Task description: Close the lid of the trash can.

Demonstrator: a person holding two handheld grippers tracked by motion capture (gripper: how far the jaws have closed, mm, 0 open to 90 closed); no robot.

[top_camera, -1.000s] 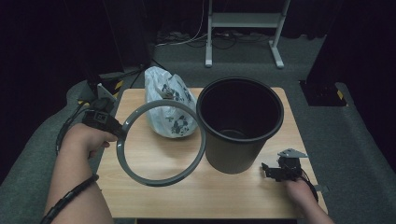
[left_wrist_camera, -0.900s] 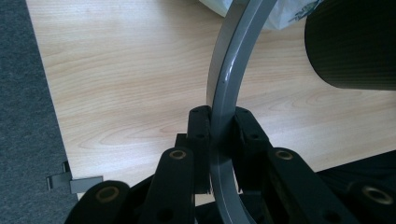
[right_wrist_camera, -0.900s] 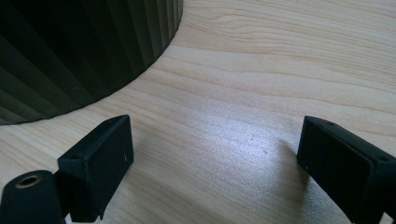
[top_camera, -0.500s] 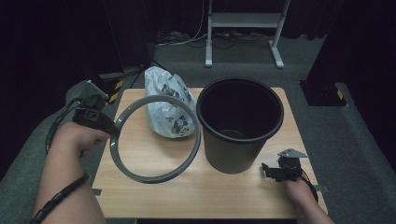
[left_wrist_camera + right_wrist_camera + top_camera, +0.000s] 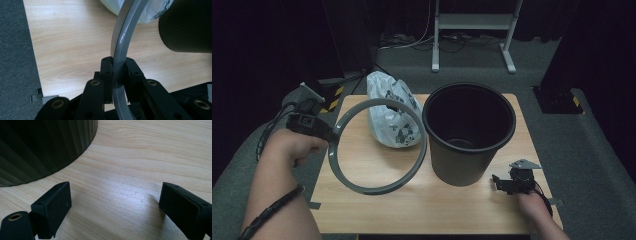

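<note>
Left tool [image 5: 117, 72] clamping grey ring [image 5: 125, 32], cropped

Grey plastic ring [image 5: 377, 145]: large, thin hoop, tilted, lifted off table [image 5: 422, 210] at left side, near edge low; overlaps white bag, right edge just beside black bin [image 5: 469, 135]. Left claw [image 5: 117, 75] pinches its rim.

The right gripper [image 5: 113, 212] hangs low over the wooden table [image 5: 155, 157], its two black jaws rising from the bottom corners and standing wide apart with bare wood between them. At the upper left stands the ribbed black wall of the bin [image 5: 42, 147], its curved base resting on the tabletop. The left jaw lies near that wall, seemingly apart from it, though the angle makes the gap hard to judge.
</note>
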